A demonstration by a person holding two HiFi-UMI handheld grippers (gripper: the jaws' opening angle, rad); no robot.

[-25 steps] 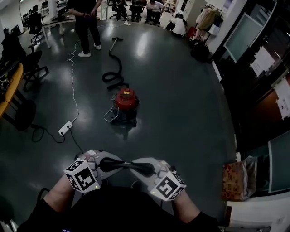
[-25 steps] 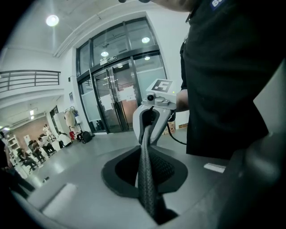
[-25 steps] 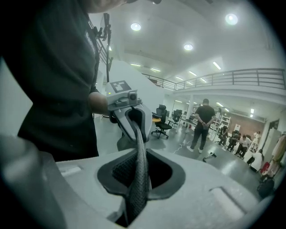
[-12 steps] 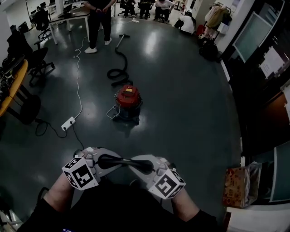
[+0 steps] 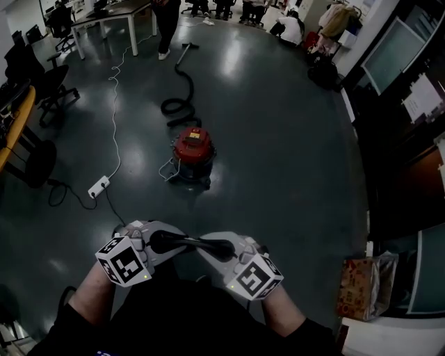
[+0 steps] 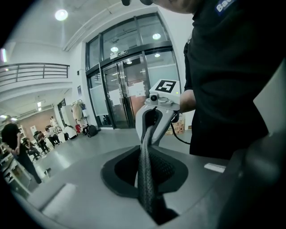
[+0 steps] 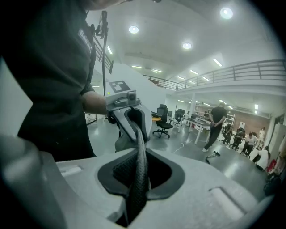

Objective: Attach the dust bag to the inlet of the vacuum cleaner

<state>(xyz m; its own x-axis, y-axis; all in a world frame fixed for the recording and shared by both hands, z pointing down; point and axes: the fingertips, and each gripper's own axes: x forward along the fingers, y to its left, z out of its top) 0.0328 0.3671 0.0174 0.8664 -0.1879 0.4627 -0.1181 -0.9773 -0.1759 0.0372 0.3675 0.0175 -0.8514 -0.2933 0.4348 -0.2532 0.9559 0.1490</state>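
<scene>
A black dust bag (image 5: 189,244) of mesh cloth is stretched between my two grippers, close in front of my body. The left gripper (image 5: 164,242) is shut on its left end and the right gripper (image 5: 221,249) on its right end. In the left gripper view the cloth (image 6: 146,179) runs from my jaws (image 6: 150,206) to the facing right gripper (image 6: 156,117). The right gripper view mirrors this, with the cloth (image 7: 139,174) running from its jaws (image 7: 134,202) to the left gripper (image 7: 132,117). The red vacuum cleaner (image 5: 193,149) stands on the floor well ahead; its inlet is not visible.
A black hose (image 5: 178,104) curls away behind the vacuum. A white power strip (image 5: 98,186) and cord lie to its left. Office chairs (image 5: 43,90) and a desk stand at the left, a cardboard box (image 5: 360,285) at the right wall. A person (image 5: 167,21) stands at the far end.
Both grippers have travelled forward together with the bag still stretched between them. The standing person and the hose have slid toward the top of the head view.
</scene>
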